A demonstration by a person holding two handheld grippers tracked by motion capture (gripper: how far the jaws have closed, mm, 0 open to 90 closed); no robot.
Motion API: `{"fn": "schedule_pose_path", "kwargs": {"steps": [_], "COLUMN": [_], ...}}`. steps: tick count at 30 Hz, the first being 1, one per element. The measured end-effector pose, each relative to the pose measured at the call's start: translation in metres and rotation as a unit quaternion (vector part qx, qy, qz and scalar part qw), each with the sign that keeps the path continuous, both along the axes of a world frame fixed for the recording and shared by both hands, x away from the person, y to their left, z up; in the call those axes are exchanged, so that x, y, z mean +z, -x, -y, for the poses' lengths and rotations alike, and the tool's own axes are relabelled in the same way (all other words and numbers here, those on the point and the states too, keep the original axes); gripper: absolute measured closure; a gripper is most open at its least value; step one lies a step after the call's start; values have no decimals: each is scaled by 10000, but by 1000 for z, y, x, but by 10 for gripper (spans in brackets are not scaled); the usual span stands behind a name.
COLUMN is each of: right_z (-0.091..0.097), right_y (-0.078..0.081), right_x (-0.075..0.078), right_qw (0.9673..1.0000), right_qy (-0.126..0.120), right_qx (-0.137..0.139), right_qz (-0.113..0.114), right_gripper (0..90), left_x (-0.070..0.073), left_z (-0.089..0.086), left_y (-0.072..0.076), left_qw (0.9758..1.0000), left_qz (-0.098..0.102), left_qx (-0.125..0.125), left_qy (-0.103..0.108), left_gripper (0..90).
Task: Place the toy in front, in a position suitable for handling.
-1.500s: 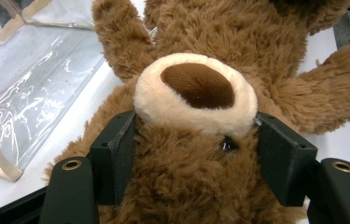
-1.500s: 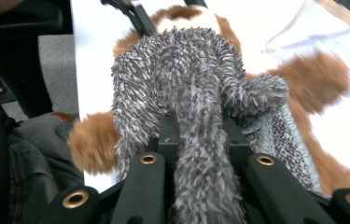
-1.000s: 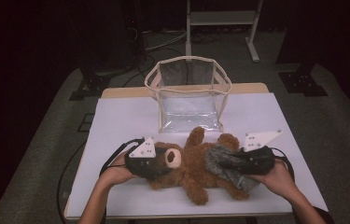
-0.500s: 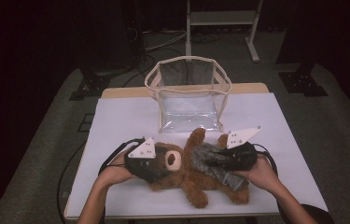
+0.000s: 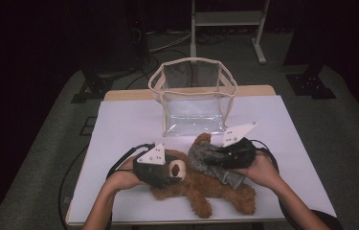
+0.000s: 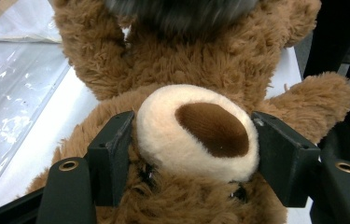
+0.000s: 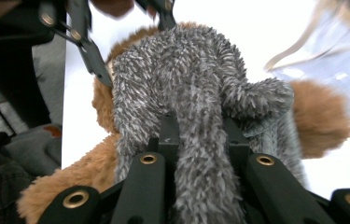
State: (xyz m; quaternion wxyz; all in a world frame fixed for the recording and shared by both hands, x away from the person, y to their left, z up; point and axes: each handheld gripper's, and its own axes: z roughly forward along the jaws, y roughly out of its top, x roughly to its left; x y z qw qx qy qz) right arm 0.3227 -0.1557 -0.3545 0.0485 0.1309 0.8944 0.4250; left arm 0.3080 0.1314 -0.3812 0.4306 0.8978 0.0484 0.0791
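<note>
While 2 tongs grip, teddy bear (image 5: 201, 184), grey garment (image 5: 210, 160), no legible writing.

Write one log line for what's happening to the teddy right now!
left gripper: jaws just closing, fingers at teddy bear snout | right gripper: shut on grey fuzzy garment | clear bag: behind, upright

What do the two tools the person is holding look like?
Each tool, the left tool and the right tool, has a chunky black body topped by a pale grey three-cornered plate with small dark dots. Two flat black jaws stick out, fixed on with brass-ringed holes. A black cable trails from each. The forearms are bare, no sleeves.
</note>
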Motion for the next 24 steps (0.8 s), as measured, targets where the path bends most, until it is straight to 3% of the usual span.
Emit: {"fn": "schedule_pose_path", "kwargs": {"steps": [2,4,9,10,11,12,16,19,21,24], "right_z": [-3,-1,6,6,5,5,4,6,3,-4], "right_y": [0,5,12,13,12,12,13,14,16,15], "right_x": [-6,-14,-17,-18,-19,-20,-22,-24,-16,-8], "right_qw": [10000,9998,9997,9997,9995,9995,9994,9990,9996,9998], "right_qy": [11,-156,-221,-236,-278,-284,-334,-421,-273,-190], "right_qx": [30,-34,-78,-75,-58,-30,-23,-41,5,73], "right_qz": [-8,-87,-90,-92,-123,-128,-100,-118,-45,46], "right_gripper": [748,749,749,749,749,749,749,749,749,750], "left_x": [1,6,13,14,17,19,21,13,4,3], "left_z": [0,0,4,4,1,-1,-4,-2,0,1], "left_y": [0,0,0,0,-1,-1,-3,-9,-12,-11], "left_qw": [10000,9999,9995,9995,9994,9992,9995,9990,9982,9985], "left_qz": [3,0,16,33,-36,-43,73,-235,-485,-460], "left_qx": [-9,-125,-288,-319,-310,-293,-95,-115,-172,-153], "left_qy": [-34,-31,-102,-76,165,267,282,373,312,244], "left_gripper": [318,313,313,312,313,313,309,305,310,314]}}
